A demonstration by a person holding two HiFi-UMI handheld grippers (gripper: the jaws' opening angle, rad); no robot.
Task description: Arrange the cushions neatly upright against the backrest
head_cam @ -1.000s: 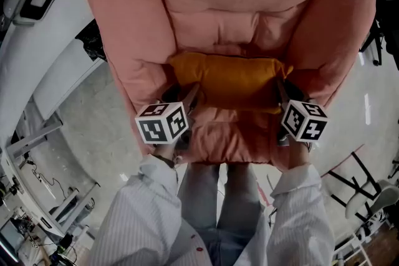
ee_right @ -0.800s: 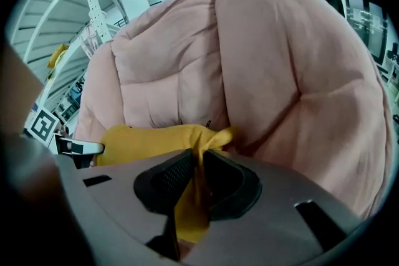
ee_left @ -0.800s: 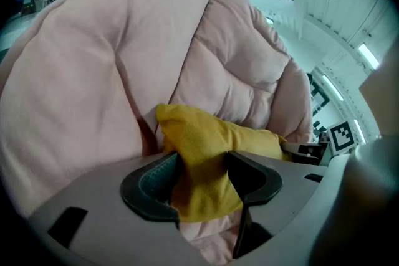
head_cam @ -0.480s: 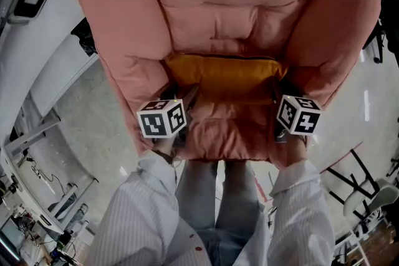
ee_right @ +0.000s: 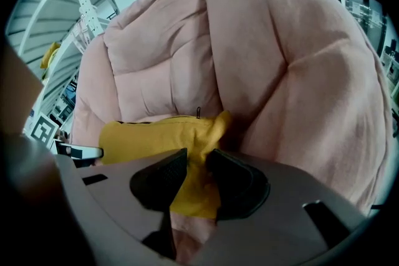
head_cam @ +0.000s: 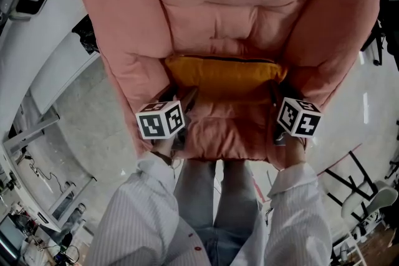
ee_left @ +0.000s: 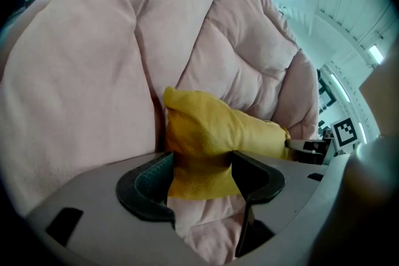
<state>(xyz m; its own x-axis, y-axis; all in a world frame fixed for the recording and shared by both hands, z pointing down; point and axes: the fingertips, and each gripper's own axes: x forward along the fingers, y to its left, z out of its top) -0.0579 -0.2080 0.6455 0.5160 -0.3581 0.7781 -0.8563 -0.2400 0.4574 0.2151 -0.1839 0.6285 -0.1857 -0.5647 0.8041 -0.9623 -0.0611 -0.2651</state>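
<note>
A yellow cushion (head_cam: 221,75) stands on edge on the seat of a pink armchair (head_cam: 218,3), its back against the backrest. My left gripper (head_cam: 181,95) is at its left end and my right gripper (head_cam: 278,91) at its right end. In the left gripper view the cushion's corner (ee_left: 212,128) fills the gap of my left gripper (ee_left: 201,165), whose jaws have just been opening. In the right gripper view a thin corner of the cushion (ee_right: 156,137) lies loosely in my right gripper (ee_right: 196,168), whose jaws have also just been opening.
The armchair's thick armrests (head_cam: 124,40) close in on both sides of the cushion. The person's legs (head_cam: 218,209) stand against the seat's front edge (head_cam: 224,146). A white table (head_cam: 37,3) is at the left, and black chair legs (head_cam: 368,190) stand on the floor at the right.
Both grippers have sunk a little with the cushion, which now sits lower and tighter against the backrest. The jaws of both stand wider apart than before.
</note>
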